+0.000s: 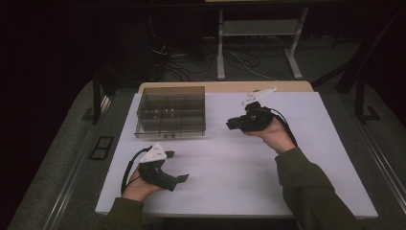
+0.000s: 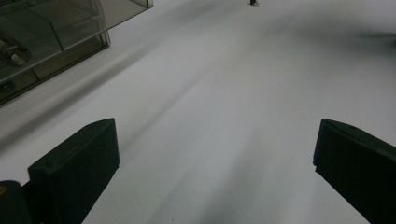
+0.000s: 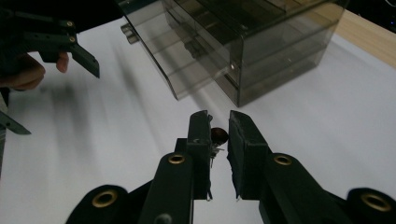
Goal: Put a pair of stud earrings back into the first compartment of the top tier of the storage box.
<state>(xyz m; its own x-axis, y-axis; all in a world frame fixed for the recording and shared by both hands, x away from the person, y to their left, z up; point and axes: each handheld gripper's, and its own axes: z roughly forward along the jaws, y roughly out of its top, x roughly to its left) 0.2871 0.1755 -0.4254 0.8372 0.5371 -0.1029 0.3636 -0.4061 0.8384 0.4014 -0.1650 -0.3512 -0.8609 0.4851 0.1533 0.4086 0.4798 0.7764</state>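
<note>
Black jaws of right gripper point(image 3: 218, 140) nearly closed, pinching small dark round part point(image 3: 219, 135), lifted off table point(image 1: 249, 167) prob. to carry toward smoky clear drawer box point(image 1: 171, 111), far left. Part tiny, brownish, shiny; type unclear. Left gripper point(image 1: 176, 166) near left, jaws wide, nothing between, parked low.

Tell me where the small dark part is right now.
In the right gripper view, the small dark part sits pinched in the right gripper, above the white table, near the smoky organizer box.
</note>
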